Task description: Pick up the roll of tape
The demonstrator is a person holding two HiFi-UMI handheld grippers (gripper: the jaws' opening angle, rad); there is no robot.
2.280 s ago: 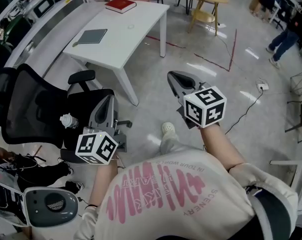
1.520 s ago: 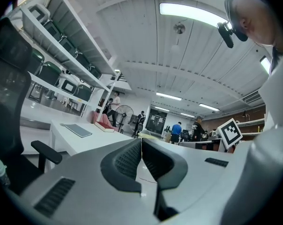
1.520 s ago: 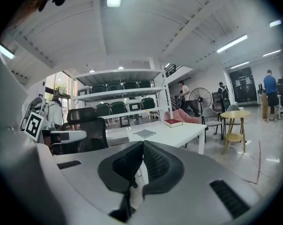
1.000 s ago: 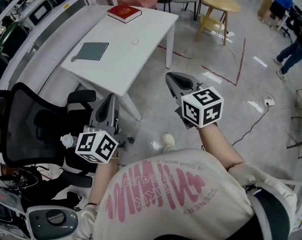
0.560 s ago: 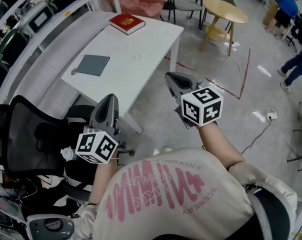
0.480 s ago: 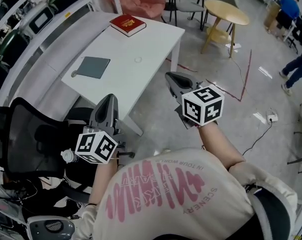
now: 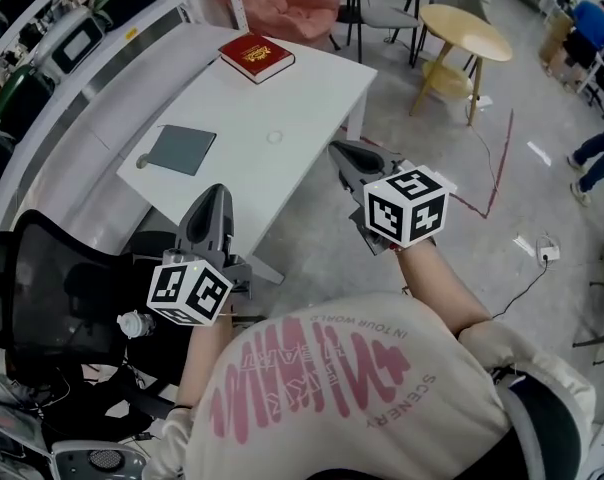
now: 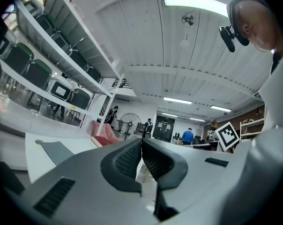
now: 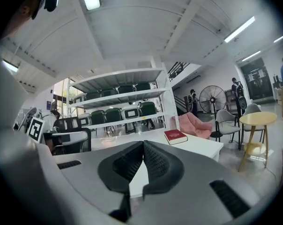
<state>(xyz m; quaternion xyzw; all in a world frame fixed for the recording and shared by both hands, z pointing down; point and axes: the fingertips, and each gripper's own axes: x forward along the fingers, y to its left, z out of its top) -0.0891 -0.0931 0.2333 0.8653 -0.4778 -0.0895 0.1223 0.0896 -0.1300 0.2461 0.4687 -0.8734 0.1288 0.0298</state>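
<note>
Roll of tape: prob. the small pale ring (image 7: 274, 137), lying flat mid-top on the white rectangular table (image 7: 322, 78), apart from the grey flat pad (image 7: 180, 149) and the red hardcover book (image 7: 257, 56). Expect it light, stiff, low-profile and apt to skid. Pinch across the ring wall, one jaw thru the core. Left gripper (image 7: 219, 190) and right gripper (image 7: 337, 149): jaws pressed together, nothing betw. them, neither at the ring. Open one before approach.

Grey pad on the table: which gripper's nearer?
Left. The left gripper is just this side of the grey pad; right gripper is over at the right edge of the table.
</note>
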